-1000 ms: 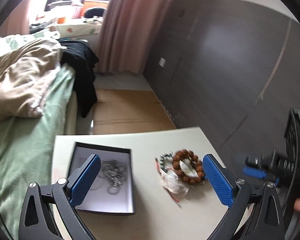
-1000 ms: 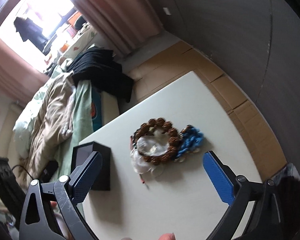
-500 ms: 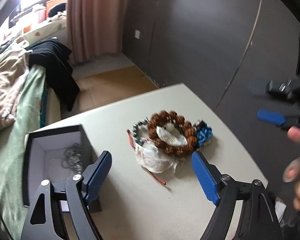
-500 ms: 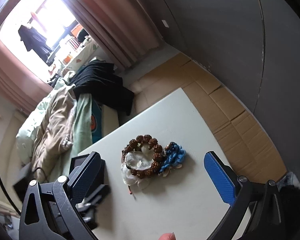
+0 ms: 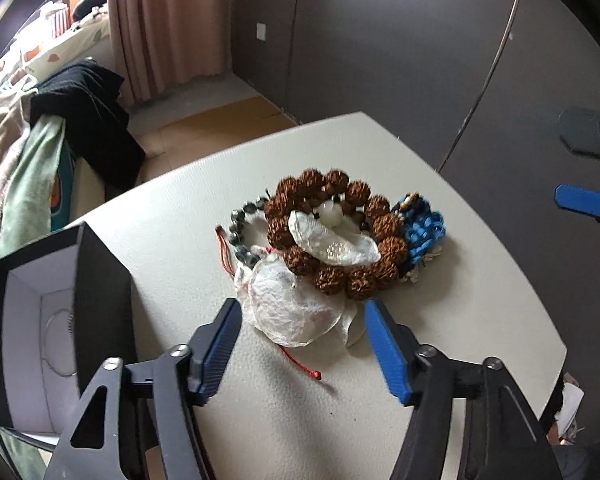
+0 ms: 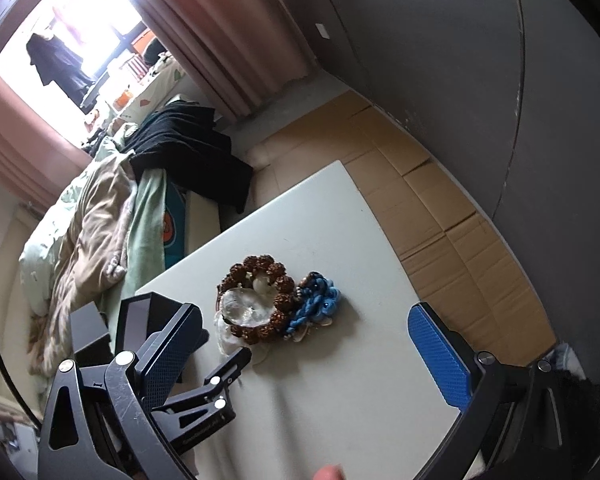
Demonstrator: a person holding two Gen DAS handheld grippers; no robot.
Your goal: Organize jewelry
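A: What containers show, and what sits in them?

B: One black box at the lower left of the left wrist view, open on top with a white lining. A thin silvery chain lies coiled on its floor; little of it can be made out. In the right wrist view the same box appears at the lower left, partly hidden behind a gripper finger.

A: And the rest of the jewelry?

B: It is heaped on the white table, mid-frame. A brown bead bracelet rings a crumpled clear plastic bag. A blue braided bracelet touches its right side, a dark bead bracelet its left. A second clear bag lies just below, with a red cord trailing toward the bottom of the frame.

A: The left gripper?

B: Its fingers are parted wide, either side of the lower bag's near edge, clasping nothing. Whether a pad touches the plastic cannot be told.

A: The right gripper?

B: Spread wide too, carrying nothing, low in its own frame, with the jewelry heap above and between its fingers.
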